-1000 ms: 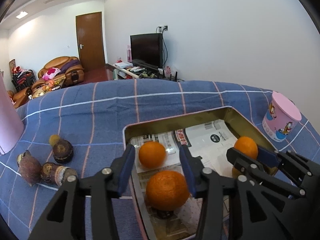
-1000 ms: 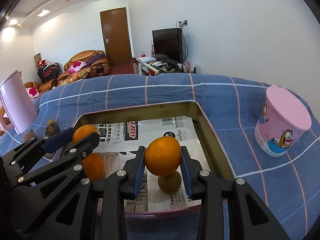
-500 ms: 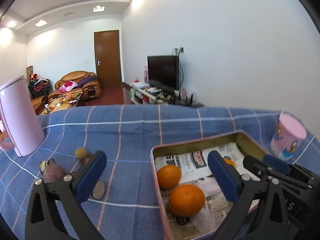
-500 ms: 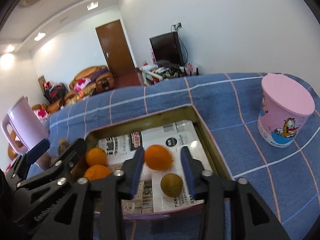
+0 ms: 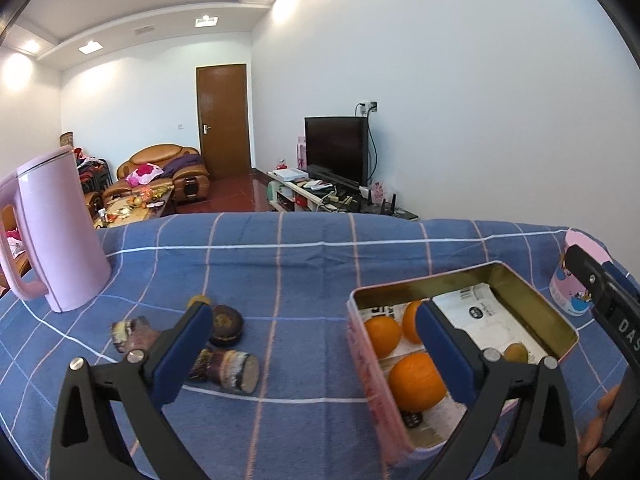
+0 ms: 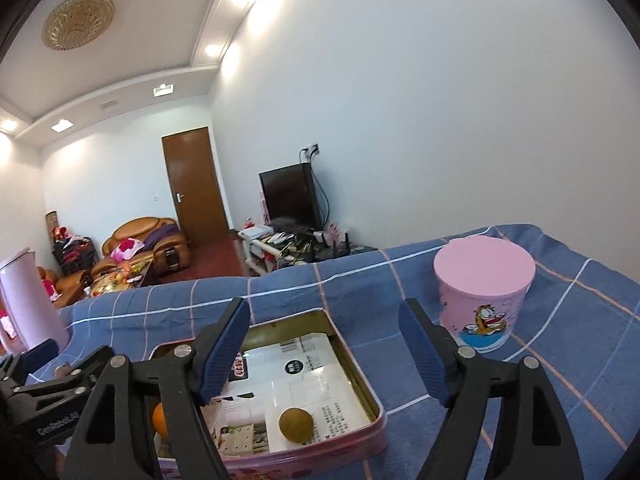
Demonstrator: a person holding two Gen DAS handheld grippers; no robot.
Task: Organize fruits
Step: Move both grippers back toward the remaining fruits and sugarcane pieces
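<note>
A pink metal tin (image 5: 556,316) lined with newspaper sits on the blue checked cloth. In the left wrist view it holds three oranges (image 5: 416,376) and a brown kiwi (image 5: 515,352). My left gripper (image 5: 316,348) is open and empty, raised above the cloth left of the tin. A pile of dark mangosteens (image 5: 226,322) lies left of the tin. In the right wrist view my right gripper (image 6: 324,344) is open and empty above the tin (image 6: 360,376); the kiwi (image 6: 296,424) and part of one orange (image 6: 159,420) show.
A pink kettle (image 5: 60,232) stands at the far left of the table. A pink lidded cartoon cup (image 6: 482,292) stands right of the tin. The table's far edge drops to a living room with sofa and TV.
Both grippers have opened wide and risen away from the tin. The orange my right gripper held now lies in the tin, as does the one between my left fingers.
</note>
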